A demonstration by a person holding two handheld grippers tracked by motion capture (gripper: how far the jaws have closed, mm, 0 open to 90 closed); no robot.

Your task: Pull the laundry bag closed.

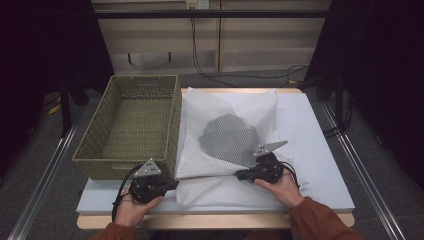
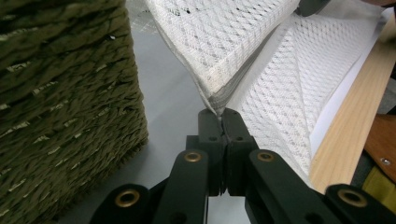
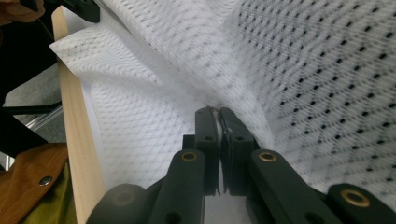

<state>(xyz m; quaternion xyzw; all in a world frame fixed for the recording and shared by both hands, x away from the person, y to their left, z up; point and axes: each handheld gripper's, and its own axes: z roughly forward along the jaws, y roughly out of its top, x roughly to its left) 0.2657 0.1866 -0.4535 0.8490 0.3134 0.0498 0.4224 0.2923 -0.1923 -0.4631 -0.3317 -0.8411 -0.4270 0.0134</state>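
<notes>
Nearest the high camera, 2 hands in rust-coloured sleeves are seen at the near edge of the bench (image 1: 320, 170), each carrying 1 claw. The left claw (image 1: 172, 183) is pressed together on a folded edge of the white mesh fabric (image 1: 225, 107), and in the left gripper view the left claw's tips are seen nipping several stacked layers of that fabric at a pulled-up corner. The right claw (image 1: 239, 175) is likewise pinched shut on the same fabric, nearer the middle of its front fold; in the right gripper view the mesh is drawn taut between the closed tips and spreads away above them. The fabric is spread over the pale bench top, its front part folded over itself, and a dark grey patch (image 1: 229, 137) shows through the netting near its centre. A woven olive basket (image 1: 132, 125) stands on the left part of the bench, just beside the fabric's left edge, and its wall (image 2: 65, 102) is seen close beside the left claw. The light wooden rim (image 1: 215, 220) of the bench runs along the near side.
</notes>
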